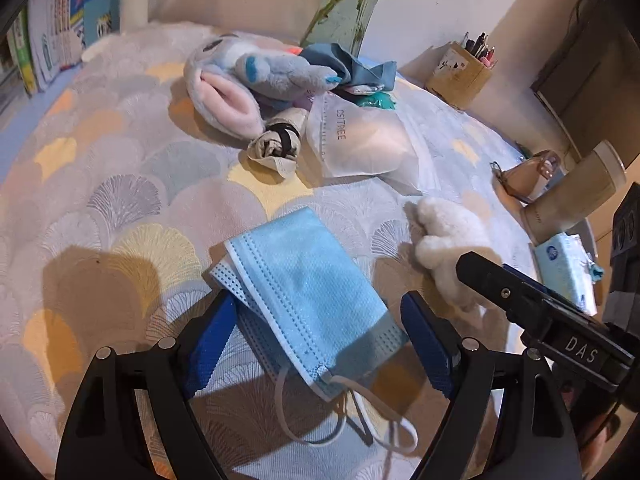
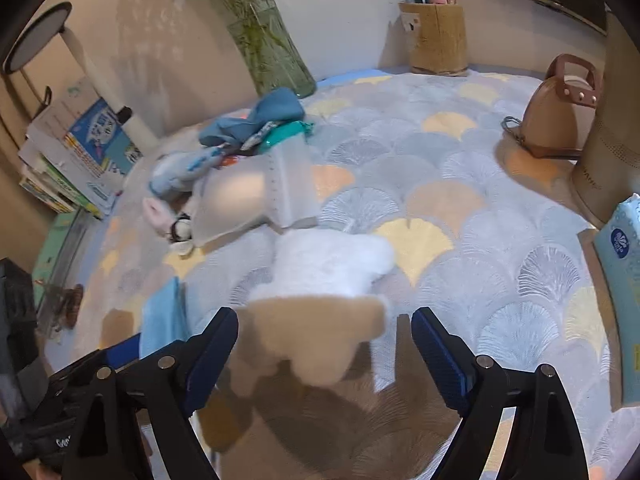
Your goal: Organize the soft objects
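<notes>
A folded light-blue face mask (image 1: 304, 292) lies on the patterned cloth between the open fingers of my left gripper (image 1: 320, 308), untouched by the pads. A small white plush toy (image 2: 320, 296) lies between the open fingers of my right gripper (image 2: 324, 320); it also shows in the left wrist view (image 1: 448, 240), with the right gripper's finger (image 1: 520, 292) over it. Farther back lie a grey-pink plush rabbit (image 1: 240, 80), a rolled beige sock bundle (image 1: 276, 148), a frosted bag (image 1: 360, 140) and blue cloths (image 1: 348, 64).
A glass vase with stems (image 2: 272, 52) and a pen holder (image 2: 438, 36) stand at the back wall. A brown handbag (image 2: 556, 112), a beige cylinder (image 2: 604, 160) and a tissue pack (image 2: 624, 292) are at the right. Books (image 2: 76, 156) lean at the left.
</notes>
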A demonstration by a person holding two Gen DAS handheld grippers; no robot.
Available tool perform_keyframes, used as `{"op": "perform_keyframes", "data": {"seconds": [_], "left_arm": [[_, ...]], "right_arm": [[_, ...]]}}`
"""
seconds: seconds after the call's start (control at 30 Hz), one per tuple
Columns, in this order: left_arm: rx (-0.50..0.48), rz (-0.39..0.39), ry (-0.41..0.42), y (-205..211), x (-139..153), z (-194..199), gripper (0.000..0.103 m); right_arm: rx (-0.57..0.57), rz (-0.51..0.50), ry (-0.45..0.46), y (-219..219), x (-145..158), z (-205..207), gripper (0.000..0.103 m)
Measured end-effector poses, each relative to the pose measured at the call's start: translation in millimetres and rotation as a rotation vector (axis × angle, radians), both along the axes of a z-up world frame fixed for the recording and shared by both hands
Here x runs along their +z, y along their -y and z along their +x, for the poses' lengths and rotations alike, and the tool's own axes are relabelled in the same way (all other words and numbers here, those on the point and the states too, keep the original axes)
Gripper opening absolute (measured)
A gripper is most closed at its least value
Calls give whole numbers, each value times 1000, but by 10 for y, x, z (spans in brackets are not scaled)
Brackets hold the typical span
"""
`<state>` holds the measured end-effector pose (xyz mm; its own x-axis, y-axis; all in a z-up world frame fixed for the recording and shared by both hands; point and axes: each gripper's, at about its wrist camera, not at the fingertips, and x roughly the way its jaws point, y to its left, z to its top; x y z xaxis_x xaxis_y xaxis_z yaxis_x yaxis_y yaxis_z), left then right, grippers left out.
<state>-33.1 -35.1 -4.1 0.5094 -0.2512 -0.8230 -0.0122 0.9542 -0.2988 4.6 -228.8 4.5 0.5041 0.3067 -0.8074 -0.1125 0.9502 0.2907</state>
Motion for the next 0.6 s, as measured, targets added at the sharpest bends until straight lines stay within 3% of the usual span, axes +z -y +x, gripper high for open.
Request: {"op": "perform_keyframes", "data": {"seconds": [0.17, 0.3, 0.37, 0.43, 0.5, 0.6], "left_arm": [[-33, 160, 37, 182, -28, -18, 79], [-41, 286, 79, 263, -37, -44, 54], [-49, 302, 101, 218, -14, -69, 41], [-48, 303, 110, 207, 0, -67, 22], [-46, 270, 115, 111, 27, -74, 16], [-53, 221, 127, 86, 76, -72, 13]], "right_arm": [[22, -2, -10, -36, -30, 44, 87], [29, -36, -9, -109, -46, 90, 87], [34, -49, -7, -146, -49, 101, 87], [41, -81, 2, -209, -54, 111, 83], [45, -112, 6, -259, -64, 117, 70], [49, -125, 32, -273, -28, 97, 64]]}}
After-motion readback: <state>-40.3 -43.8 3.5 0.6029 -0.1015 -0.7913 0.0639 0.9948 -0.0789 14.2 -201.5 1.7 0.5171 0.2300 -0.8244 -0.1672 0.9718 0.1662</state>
